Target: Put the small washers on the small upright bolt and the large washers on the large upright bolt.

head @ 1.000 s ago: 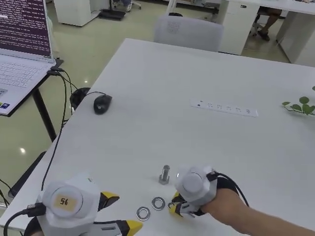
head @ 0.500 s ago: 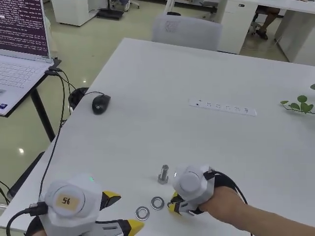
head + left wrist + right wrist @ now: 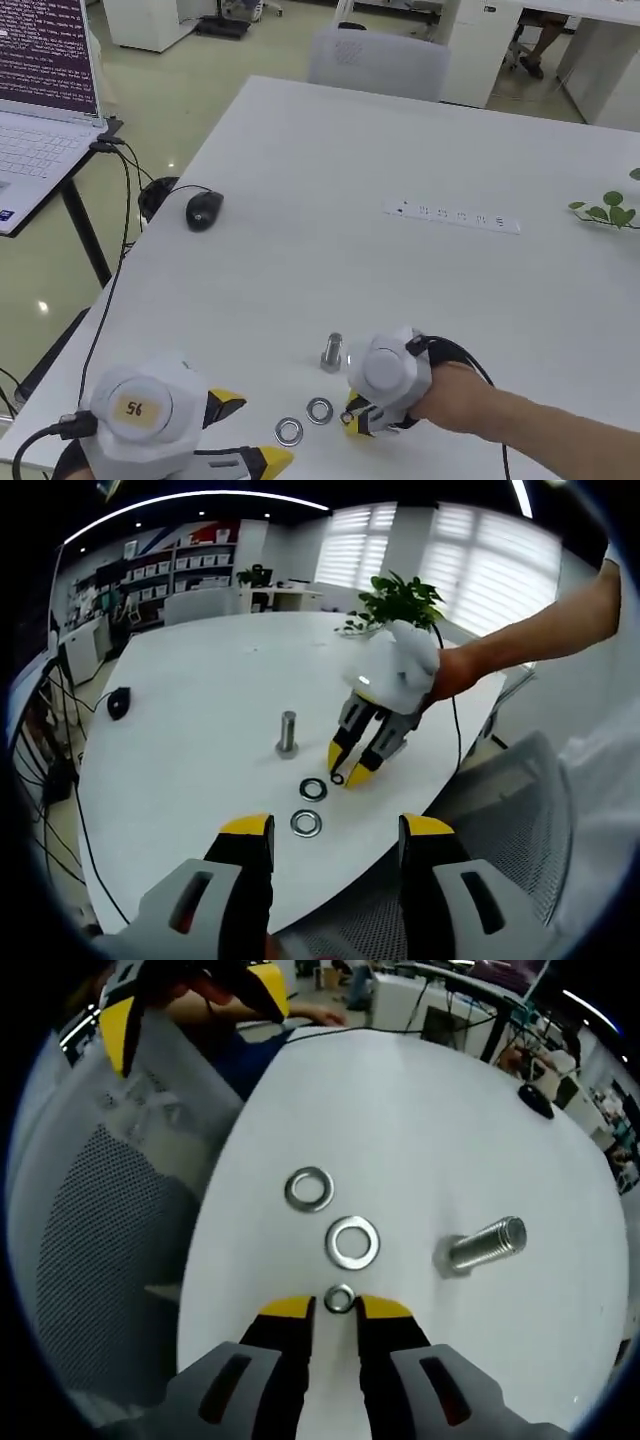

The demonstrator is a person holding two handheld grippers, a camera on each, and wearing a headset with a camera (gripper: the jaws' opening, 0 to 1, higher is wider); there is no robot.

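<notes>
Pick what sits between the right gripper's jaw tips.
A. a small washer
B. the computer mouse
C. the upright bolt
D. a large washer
A: in the right gripper view the small washer lies between the yellow tips of the right gripper; the large washers and the bolt lie beyond them.

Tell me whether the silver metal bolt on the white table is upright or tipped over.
Upright. The silver metal bolt stands on its wider head on the white table, its shaft pointing straight up.
</notes>
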